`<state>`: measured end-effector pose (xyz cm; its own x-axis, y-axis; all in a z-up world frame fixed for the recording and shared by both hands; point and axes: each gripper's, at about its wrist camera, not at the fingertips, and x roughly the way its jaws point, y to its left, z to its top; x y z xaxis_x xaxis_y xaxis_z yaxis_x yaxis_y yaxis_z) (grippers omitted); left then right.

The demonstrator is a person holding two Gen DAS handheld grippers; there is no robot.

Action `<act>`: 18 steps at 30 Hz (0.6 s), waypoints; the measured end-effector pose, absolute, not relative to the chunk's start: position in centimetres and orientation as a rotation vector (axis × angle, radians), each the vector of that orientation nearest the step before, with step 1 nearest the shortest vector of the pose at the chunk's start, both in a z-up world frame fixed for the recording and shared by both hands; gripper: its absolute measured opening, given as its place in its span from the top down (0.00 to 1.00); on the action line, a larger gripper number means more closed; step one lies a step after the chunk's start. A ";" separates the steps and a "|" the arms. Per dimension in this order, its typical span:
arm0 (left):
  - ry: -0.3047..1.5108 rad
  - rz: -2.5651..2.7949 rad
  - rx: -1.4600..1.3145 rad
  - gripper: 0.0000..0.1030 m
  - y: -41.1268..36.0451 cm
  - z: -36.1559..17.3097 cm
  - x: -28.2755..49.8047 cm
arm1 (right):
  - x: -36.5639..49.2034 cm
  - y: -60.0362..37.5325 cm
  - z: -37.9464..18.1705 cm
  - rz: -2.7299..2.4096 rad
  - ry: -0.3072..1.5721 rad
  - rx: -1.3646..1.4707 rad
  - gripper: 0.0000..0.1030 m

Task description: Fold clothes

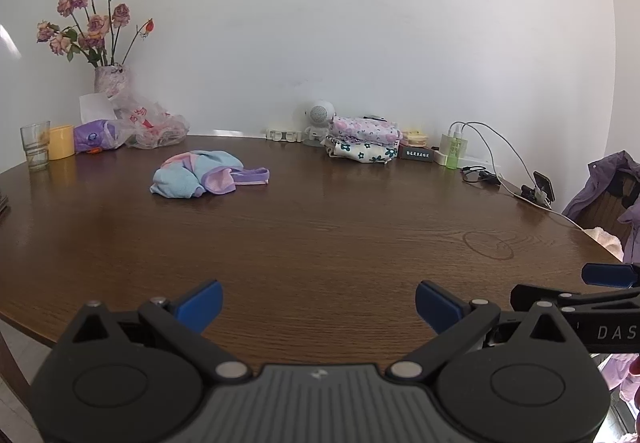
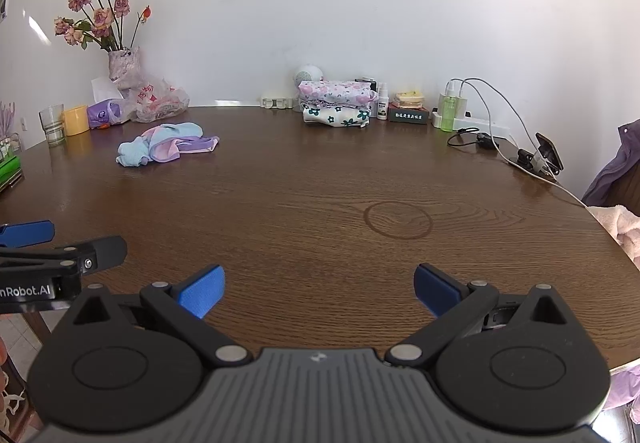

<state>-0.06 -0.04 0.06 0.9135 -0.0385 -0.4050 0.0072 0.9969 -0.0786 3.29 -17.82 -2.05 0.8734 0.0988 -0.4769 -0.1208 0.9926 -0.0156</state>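
A crumpled light-blue, pink and purple garment (image 1: pixel 208 174) (image 2: pixel 164 149) lies on the far left part of the brown wooden table (image 1: pixel 320 243) (image 2: pixel 312 203). Against the wall sits a stack of two folded floral clothes (image 1: pixel 364 141) (image 2: pixel 338 103). My left gripper (image 1: pixel 319 307) hovers over the table's near edge, open, with nothing between its blue pads. My right gripper (image 2: pixel 319 289) is open and empty too, beside it on the right. Each gripper shows at the edge of the other's view.
Along the back left stand a vase of dried roses (image 1: pixel 110 79), a plastic bag (image 1: pixel 156 125), a yellow cup (image 1: pixel 61 141) and a glass (image 1: pixel 36 145). A power strip with bottles (image 2: pixel 452 111), cables and a clipped phone (image 2: pixel 548 153) lie at the right. A purple jacket hangs on a chair (image 1: pixel 608 191).
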 end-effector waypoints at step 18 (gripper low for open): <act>0.420 -0.039 -0.072 0.00 0.0 0.2 -0.2 | 3.7 -18.2 -1.9 0.119 0.507 -0.022 0.00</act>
<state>-0.19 -0.01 0.22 0.9122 -0.0529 -0.4063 0.0232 0.9967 -0.0777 3.68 -18.18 -1.89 0.8676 0.1078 -0.4853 -0.1189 0.9929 0.0081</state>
